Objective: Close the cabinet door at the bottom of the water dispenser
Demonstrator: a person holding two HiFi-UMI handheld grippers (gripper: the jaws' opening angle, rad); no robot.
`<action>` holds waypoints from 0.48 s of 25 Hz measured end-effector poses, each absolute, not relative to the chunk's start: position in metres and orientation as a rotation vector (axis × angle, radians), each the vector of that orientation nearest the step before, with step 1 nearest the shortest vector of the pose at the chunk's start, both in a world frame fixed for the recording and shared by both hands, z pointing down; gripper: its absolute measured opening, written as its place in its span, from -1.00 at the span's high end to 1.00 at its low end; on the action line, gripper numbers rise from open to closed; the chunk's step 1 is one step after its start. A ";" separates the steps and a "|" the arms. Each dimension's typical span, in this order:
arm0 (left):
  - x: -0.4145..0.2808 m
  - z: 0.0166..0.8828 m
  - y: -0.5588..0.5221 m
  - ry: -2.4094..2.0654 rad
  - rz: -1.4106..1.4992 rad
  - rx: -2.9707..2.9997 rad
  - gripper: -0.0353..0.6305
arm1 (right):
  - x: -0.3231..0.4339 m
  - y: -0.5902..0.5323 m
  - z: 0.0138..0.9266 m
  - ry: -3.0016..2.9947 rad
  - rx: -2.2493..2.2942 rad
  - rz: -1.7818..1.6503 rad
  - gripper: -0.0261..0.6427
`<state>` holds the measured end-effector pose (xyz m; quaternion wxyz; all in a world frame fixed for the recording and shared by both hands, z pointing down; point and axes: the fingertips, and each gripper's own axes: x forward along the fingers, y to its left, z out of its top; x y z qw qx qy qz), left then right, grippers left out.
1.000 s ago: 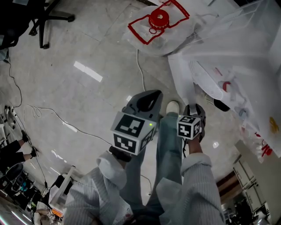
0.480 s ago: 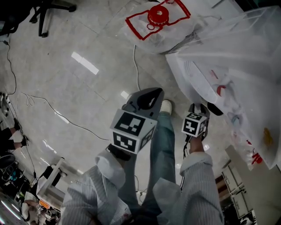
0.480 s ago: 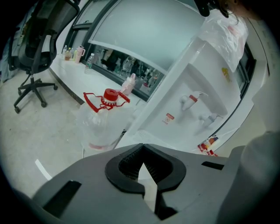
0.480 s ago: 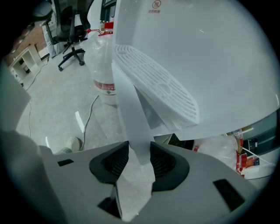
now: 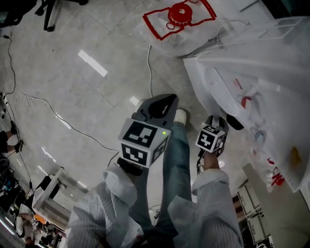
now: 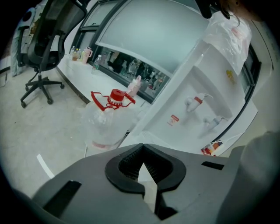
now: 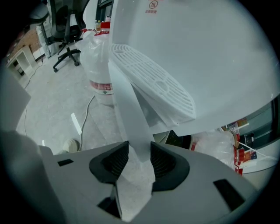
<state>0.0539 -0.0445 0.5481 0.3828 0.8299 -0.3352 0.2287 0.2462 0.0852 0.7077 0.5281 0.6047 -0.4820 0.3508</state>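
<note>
The white water dispenser [image 5: 252, 72] stands at the right of the head view, part draped in clear plastic. In the right gripper view its white cabinet door [image 7: 127, 109] swings out edge-on below the drip tray grille [image 7: 153, 83], and a dark cabinet opening [image 7: 179, 140] shows behind it. My right gripper [image 7: 139, 157] is shut on that door's edge, with the panel running between both pads. It sits low beside the dispenser [image 5: 219, 120]. My left gripper [image 5: 162, 100] hangs over the floor to the left, shut on nothing [image 6: 142, 153], facing the dispenser's taps [image 6: 194, 101].
A large water bottle [image 5: 179, 14] with a red cap and handle stands left of the dispenser in a plastic bag. A white cable [image 5: 150, 68] runs across the floor. The person's shoe [image 5: 180, 116] is between the grippers. An office chair [image 6: 48, 43] stands far left.
Both grippers have drifted slightly up and left in the head view as the camera shifted. The right gripper has stayed by the dispenser's base throughout.
</note>
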 end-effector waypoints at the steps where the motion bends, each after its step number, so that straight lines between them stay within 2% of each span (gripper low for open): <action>1: 0.054 0.548 -0.044 -0.859 0.580 2.113 0.87 | 0.247 0.086 0.708 -1.146 1.444 0.839 0.49; 12: 0.055 0.549 -0.043 -0.852 0.581 2.112 0.86 | 0.258 0.104 0.711 -1.074 1.479 0.923 0.50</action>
